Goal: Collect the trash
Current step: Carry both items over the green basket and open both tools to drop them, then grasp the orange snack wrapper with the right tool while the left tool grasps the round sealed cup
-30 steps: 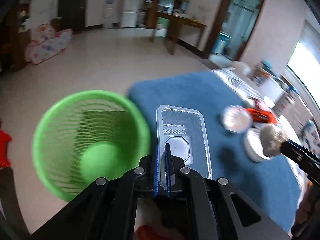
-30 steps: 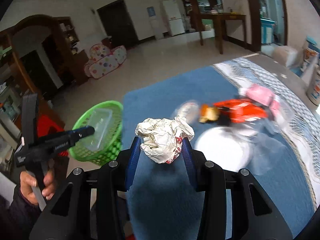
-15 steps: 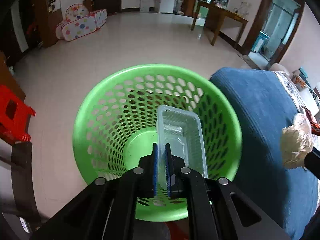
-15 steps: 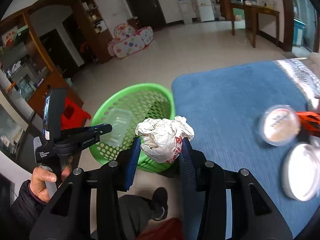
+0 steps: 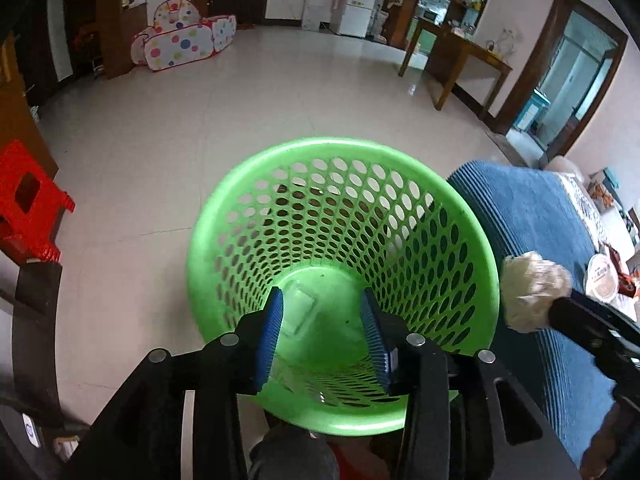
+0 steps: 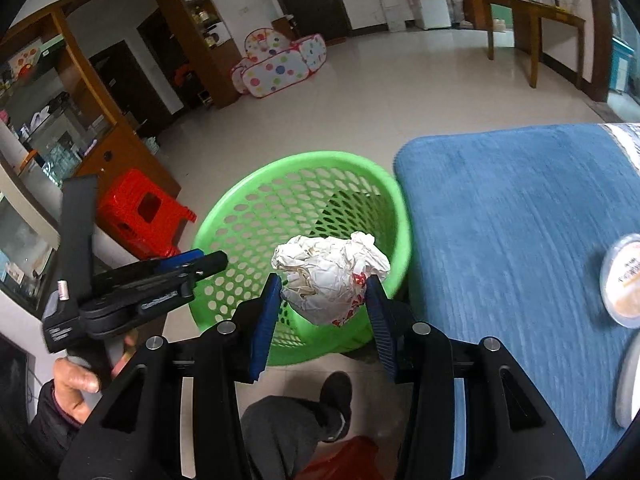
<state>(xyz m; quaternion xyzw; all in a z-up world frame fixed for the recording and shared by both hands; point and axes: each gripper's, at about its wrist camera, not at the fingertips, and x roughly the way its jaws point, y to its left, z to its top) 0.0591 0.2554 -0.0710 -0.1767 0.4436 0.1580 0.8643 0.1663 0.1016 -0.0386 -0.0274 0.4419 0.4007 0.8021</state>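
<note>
A green perforated basket (image 5: 476,256) stands on the floor beside the blue-covered table (image 5: 532,216). My left gripper (image 5: 322,334) is open right above the basket's mouth, and a clear plastic tray (image 5: 298,312) lies at the bottom of the basket. My right gripper (image 6: 320,306) is shut on a crumpled white paper ball (image 6: 330,272), held over the basket's near rim (image 6: 384,184). The ball also shows in the left wrist view (image 5: 532,292), at the basket's right rim. The left gripper shows in the right wrist view (image 6: 188,266).
A red plastic stool (image 6: 142,212) stands on the floor left of the basket. A round lidded container (image 6: 622,280) lies on the blue table cover (image 6: 520,208). The person's legs and foot (image 6: 336,392) are below the basket. A polka-dot play tent (image 5: 184,42) stands far off.
My left gripper opened and the clear tray dropped to the basket's bottom. My right gripper carried the paper ball left from over the table to the basket.
</note>
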